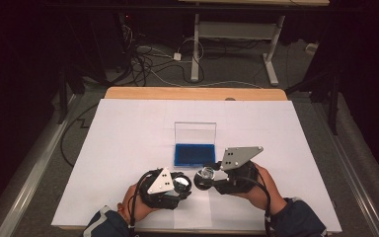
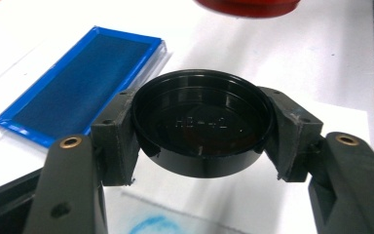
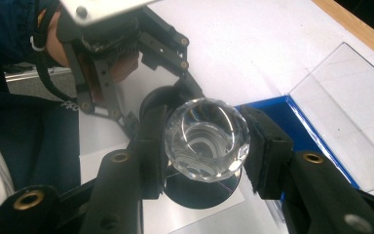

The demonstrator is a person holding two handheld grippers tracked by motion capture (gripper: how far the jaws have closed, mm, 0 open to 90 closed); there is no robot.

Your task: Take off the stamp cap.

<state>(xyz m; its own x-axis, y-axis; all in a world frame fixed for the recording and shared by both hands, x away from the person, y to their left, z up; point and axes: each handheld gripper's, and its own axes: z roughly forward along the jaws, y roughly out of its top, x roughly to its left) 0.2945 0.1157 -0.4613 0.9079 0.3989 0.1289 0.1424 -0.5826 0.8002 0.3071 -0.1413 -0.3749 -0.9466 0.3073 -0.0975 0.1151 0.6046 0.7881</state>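
High view: a white-covered table (image 1: pixel 128 148) with a wooden far edge stands in a dark room, cables trailing on the grey floor behind it beside a light desk frame (image 1: pixel 234 44). Mid-table lies a shallow blue-lined rectangular case (image 1: pixel 194 154), its clear plastic lid (image 1: pixel 195 132) standing open. Just in front of it, the left gripper (image 1: pixel 181 185) and right gripper (image 1: pixel 205 177) meet, nearly touching.

Left gripper view: the jaws are clamped on the rim of a round black plastic lens cap (image 2: pixel 203 129), hollow side up, held above the table. It is judged light, stiff and slightly slick; the rim is the sound hold.

Right gripper view: the jaws are closed on the sides of a faceted clear glass lens piece (image 3: pixel 207 138) with a dark base, held off the table next to the left gripper. It is judged heavier, smooth and breakable; grip the barrel, not the optical face, with modest pressure.
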